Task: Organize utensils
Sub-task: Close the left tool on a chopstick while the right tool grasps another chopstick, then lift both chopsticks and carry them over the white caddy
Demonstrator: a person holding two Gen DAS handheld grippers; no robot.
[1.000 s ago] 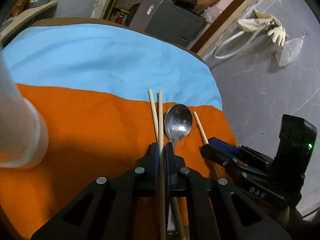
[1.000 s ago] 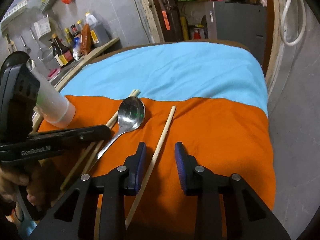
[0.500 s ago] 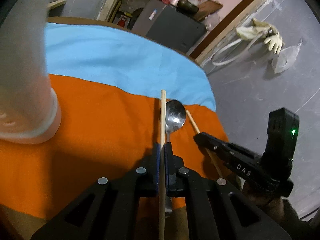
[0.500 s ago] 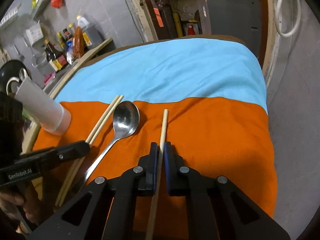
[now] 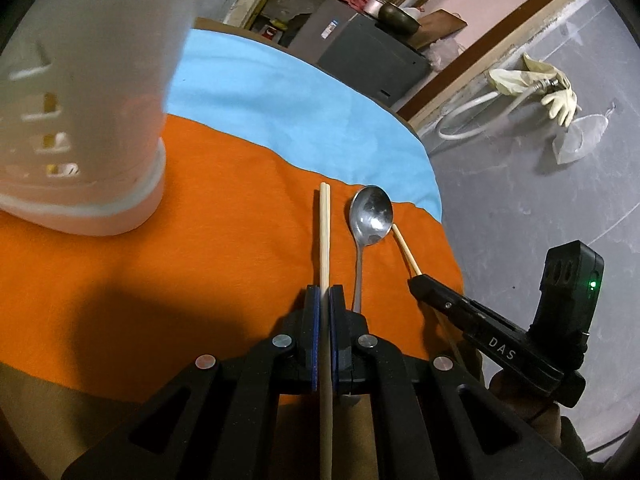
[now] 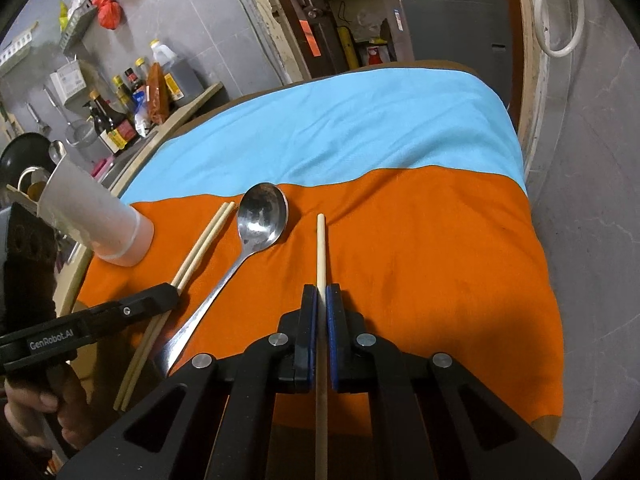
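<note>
My left gripper [image 5: 324, 294] is shut on a pair of wooden chopsticks [image 5: 324, 236] that point forward over the orange cloth [image 5: 200, 248]. A metal spoon [image 5: 370, 216] lies just right of them. My right gripper [image 6: 321, 293] is shut on a single chopstick [image 6: 320, 248]. In the right wrist view the spoon [image 6: 260, 224] and the pair of chopsticks [image 6: 200, 252] lie to its left, with the left gripper [image 6: 158, 304] on them. A white perforated utensil holder [image 5: 80, 100] stands close at the left; it also shows in the right wrist view [image 6: 92, 216].
A blue cloth [image 6: 340, 128] covers the far half of the round table. Sauce bottles [image 6: 132, 100] stand on a counter at the back left. A dark cabinet [image 5: 368, 44] stands beyond the table. The table edge drops to a grey floor [image 5: 520, 200] on the right.
My right gripper closed on the single chopstick. My left gripper, holding the chopstick pair, moved left toward the white holder, which now looms larger.
</note>
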